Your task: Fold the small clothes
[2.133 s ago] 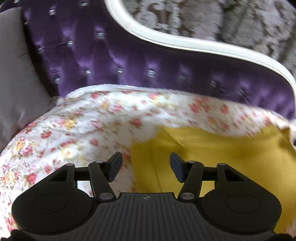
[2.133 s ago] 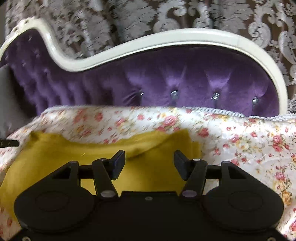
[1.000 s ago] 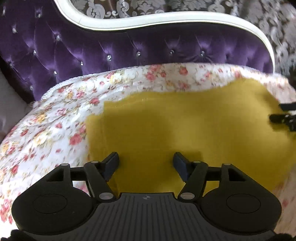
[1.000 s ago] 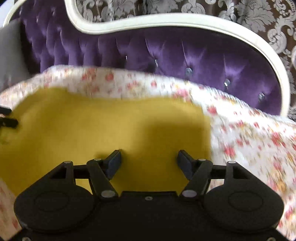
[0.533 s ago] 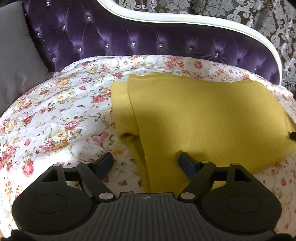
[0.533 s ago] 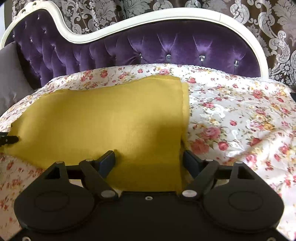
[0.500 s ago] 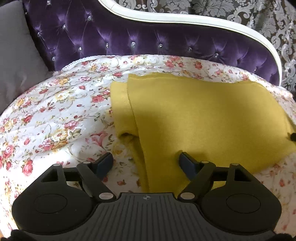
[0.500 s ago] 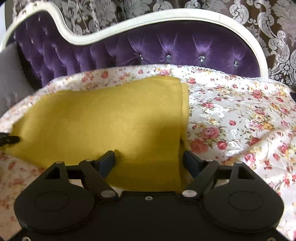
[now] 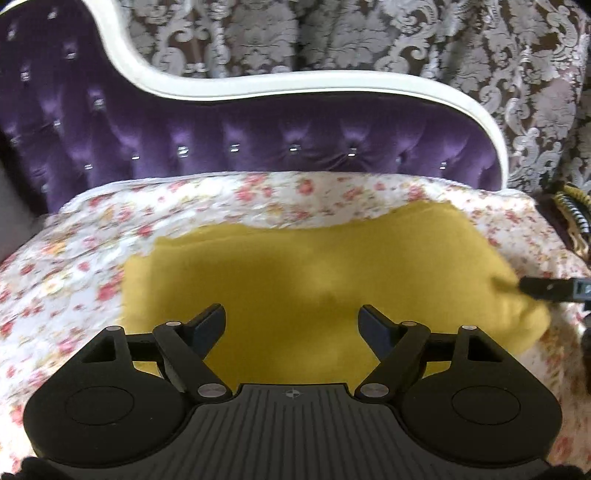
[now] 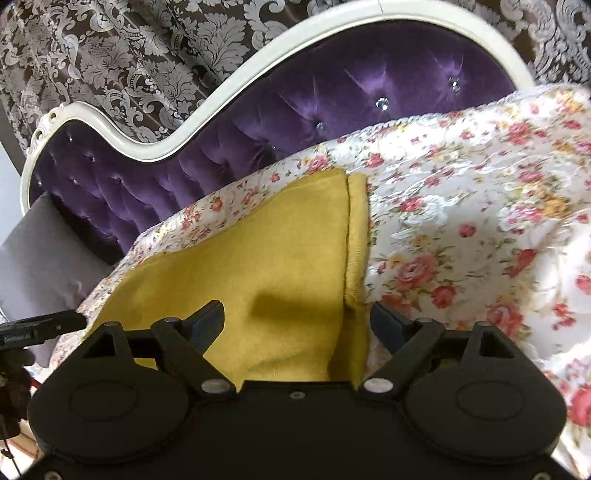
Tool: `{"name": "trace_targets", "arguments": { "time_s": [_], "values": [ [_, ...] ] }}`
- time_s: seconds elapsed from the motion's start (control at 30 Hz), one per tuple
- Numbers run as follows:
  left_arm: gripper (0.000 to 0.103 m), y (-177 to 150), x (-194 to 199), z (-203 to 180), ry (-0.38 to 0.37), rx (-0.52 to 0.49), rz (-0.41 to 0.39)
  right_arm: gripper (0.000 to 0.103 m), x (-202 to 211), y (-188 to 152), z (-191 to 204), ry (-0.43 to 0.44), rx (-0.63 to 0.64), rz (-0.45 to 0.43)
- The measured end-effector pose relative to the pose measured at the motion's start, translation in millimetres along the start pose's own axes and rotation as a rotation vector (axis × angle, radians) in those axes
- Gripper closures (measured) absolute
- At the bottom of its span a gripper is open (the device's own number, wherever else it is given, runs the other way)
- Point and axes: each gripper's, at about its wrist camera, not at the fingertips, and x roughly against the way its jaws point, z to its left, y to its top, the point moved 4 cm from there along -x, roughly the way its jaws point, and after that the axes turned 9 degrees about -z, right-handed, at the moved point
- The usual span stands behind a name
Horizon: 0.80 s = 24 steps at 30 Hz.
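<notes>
A mustard-yellow garment [image 9: 314,273] lies folded flat on the floral bedspread [image 9: 74,266]. My left gripper [image 9: 291,325] is open and empty, low over the garment's near left part. My right gripper [image 10: 295,321] is open and empty over the garment's [image 10: 258,258] near right part, where a second layer shows along the right edge [image 10: 357,236]. The right gripper's fingers [image 9: 546,290] show at the garment's right end in the left wrist view. The left gripper's fingers [image 10: 40,325] show at its left end in the right wrist view.
A purple tufted headboard [image 9: 258,136] with a white frame [image 9: 314,83] stands behind the bed. A grey pillow [image 10: 40,258] lies at the left. Patterned curtains [image 9: 369,33] hang behind. A striped object [image 9: 570,208] sits at the far right.
Both grippers have come in lower and closer over the yellow garment. The right wrist view has tilted. Both jaws stay open and empty.
</notes>
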Motion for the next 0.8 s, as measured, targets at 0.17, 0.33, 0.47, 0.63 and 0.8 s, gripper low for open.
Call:
{"name": "trace_targets", "arguments": {
  "time_s": [0.17, 0.33, 0.47, 0.63, 0.8],
  "values": [
    [0.025, 2, -27, -19, -0.021, -0.005, 0.036, 0.013, -9, 3, -8, 0.046, -0.042, -0.002],
    [0.025, -1, -53, -27, -0.016, 0.005, 0.073, 0.008, -19, 9, -14, 0.099, -0.08, -0.008],
    [0.025, -6, -73, -26, 0.004, 0.007, 0.111, 0.0, -32, 14, -14, 0.147, -0.096, -0.004],
    [0.018, -6, -87, -31, 0.028, -0.05, 0.112, 0.0, -47, 18, -9, 0.177, -0.092, 0.001],
    [0.009, 6, -109, -33, 0.037, -0.029, 0.143, 0.0, -48, 17, -6, 0.178, -0.049, 0.01]
  ]
}}
